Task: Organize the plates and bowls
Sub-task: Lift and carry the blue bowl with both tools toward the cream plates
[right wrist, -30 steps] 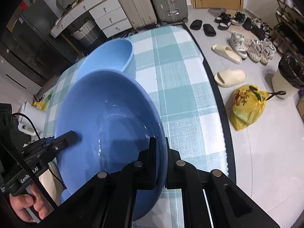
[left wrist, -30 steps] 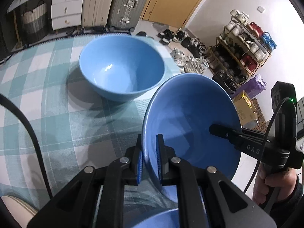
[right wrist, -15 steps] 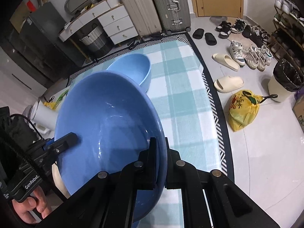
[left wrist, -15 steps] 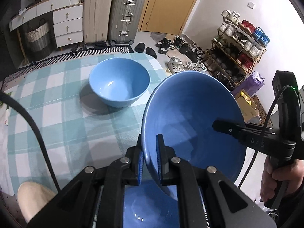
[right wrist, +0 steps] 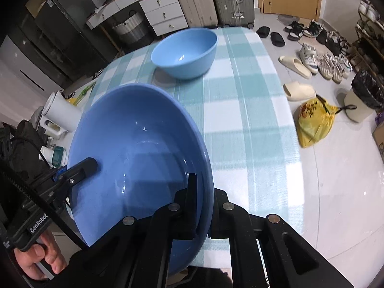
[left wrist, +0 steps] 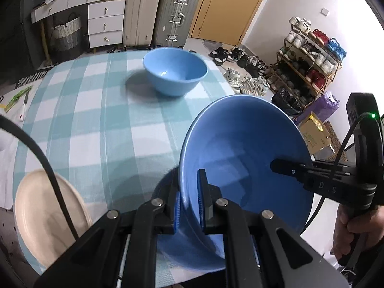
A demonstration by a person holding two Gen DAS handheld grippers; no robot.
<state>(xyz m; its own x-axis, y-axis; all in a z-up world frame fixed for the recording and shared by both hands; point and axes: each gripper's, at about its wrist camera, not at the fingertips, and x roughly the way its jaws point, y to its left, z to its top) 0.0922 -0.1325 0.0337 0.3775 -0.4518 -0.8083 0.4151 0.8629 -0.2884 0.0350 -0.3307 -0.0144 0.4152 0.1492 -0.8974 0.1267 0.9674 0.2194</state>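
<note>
Both grippers are pinching the same big blue bowl [left wrist: 244,158], held tilted above the checked tablecloth [left wrist: 96,124]: left gripper [left wrist: 188,199] clamps its left rim, right gripper [right wrist: 204,199] its opposite rim. A cream plate [left wrist: 45,216] sits left of it; a smaller blue bowl [left wrist: 175,70] stands well beyond.

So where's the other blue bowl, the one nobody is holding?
The small blue bowl sits alone on the checked tablecloth at the table's far end, beyond the big blue bowl, nearest the suitcases.
</note>
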